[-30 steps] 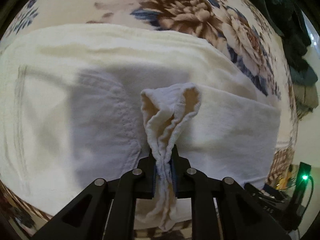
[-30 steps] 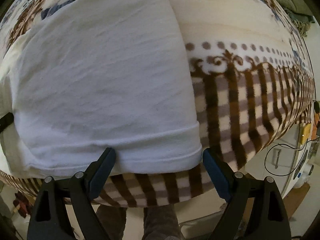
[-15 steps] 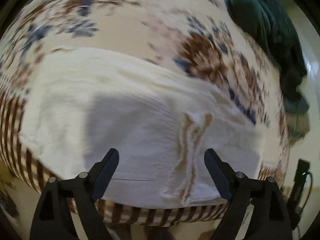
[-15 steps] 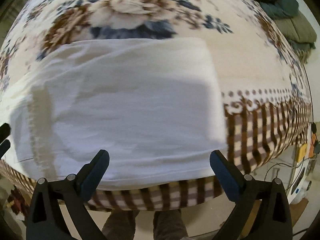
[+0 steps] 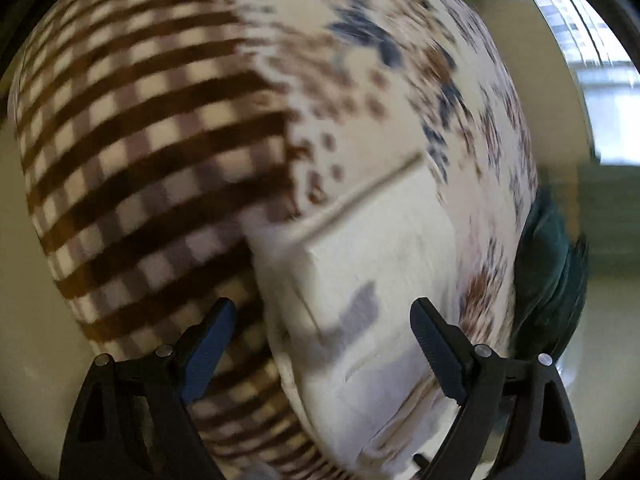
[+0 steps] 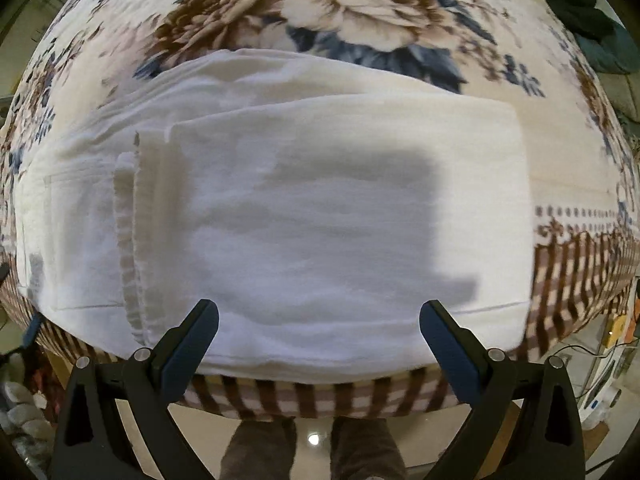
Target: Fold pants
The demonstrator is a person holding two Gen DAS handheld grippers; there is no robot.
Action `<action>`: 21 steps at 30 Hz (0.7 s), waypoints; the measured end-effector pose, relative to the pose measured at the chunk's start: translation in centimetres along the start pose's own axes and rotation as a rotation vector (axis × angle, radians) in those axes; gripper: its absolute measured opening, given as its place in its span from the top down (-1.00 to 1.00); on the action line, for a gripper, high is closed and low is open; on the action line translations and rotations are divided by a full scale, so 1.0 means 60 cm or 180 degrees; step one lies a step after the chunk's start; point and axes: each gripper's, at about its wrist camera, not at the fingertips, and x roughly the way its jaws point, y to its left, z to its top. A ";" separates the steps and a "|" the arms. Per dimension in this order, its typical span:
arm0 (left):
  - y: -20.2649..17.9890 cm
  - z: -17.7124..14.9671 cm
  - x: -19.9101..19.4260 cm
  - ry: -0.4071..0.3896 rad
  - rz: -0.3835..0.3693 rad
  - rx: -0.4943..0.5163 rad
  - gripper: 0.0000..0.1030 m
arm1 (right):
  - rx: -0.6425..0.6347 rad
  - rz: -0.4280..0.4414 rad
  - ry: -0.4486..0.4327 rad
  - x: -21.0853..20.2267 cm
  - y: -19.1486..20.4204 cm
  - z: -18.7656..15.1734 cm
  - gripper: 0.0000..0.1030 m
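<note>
Left gripper: jaws spread wide, holding nothing; black arms with blue-padded fingers.
Left gripper pose: raised off the cloth and tilted, looking down over one end of the folded pants; view blurred.
Right gripper: jaws spread wide, holding nothing; fingertips stand just off the near long edge of the garment, not touching it.
Right gripper pose: level, facing squarely across the pants from the near edge of the bed.
White pants: folded into a flat rectangle, lying along the near edge of the bed; waistband and a patch pocket show at the left end, the top layer's hem at the right end. In the left wrist view the same pants lie between the fingers.
Blanket: covers the bed; cream with brown and blue flowers, brown check border hanging over the near edge and right corner.
Dark green cloth: bunched at the far right corner of the bed, well apart from the pants.
Room: pale glossy floor below the bed edge; a person's two trouser legs stand at it; window at upper right of the left wrist view.
</note>
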 end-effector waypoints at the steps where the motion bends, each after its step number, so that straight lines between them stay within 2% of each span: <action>1: 0.010 0.006 0.010 -0.0009 -0.0037 -0.0096 -0.72 | 0.0003 0.0016 0.0010 0.005 0.000 0.005 -0.98; 4: 0.017 0.014 0.038 -0.0001 -0.0091 -0.0201 -0.72 | 0.0057 0.0022 0.0054 0.017 0.005 0.014 -0.98; 8: -0.003 0.022 0.054 -0.0117 -0.0097 -0.0047 -0.66 | 0.0164 0.0041 0.0108 0.028 -0.001 0.020 -0.98; 10: -0.009 0.022 0.046 -0.0225 -0.0094 0.0007 -0.21 | 0.0182 0.0025 0.0123 0.032 -0.004 0.021 -0.98; 11: -0.013 0.019 0.042 -0.0274 -0.0091 0.0048 -0.10 | 0.0186 0.0015 0.0143 0.034 -0.004 0.020 -0.98; 12: -0.016 0.015 0.036 -0.0327 -0.0102 0.0102 0.21 | 0.0193 0.0014 0.0156 0.036 -0.005 0.019 -0.98; 13: -0.020 0.008 0.025 -0.0390 -0.0128 0.0169 0.41 | 0.0204 0.0021 0.0167 0.038 -0.006 0.017 -0.98; 17: -0.016 -0.003 0.017 -0.0428 -0.0386 0.0286 0.45 | 0.0192 0.0037 0.0207 0.049 -0.006 0.006 -0.98; 21: 0.000 0.017 0.061 -0.0259 -0.0539 0.0060 0.32 | 0.0256 0.0031 0.0222 0.060 -0.018 0.000 -0.98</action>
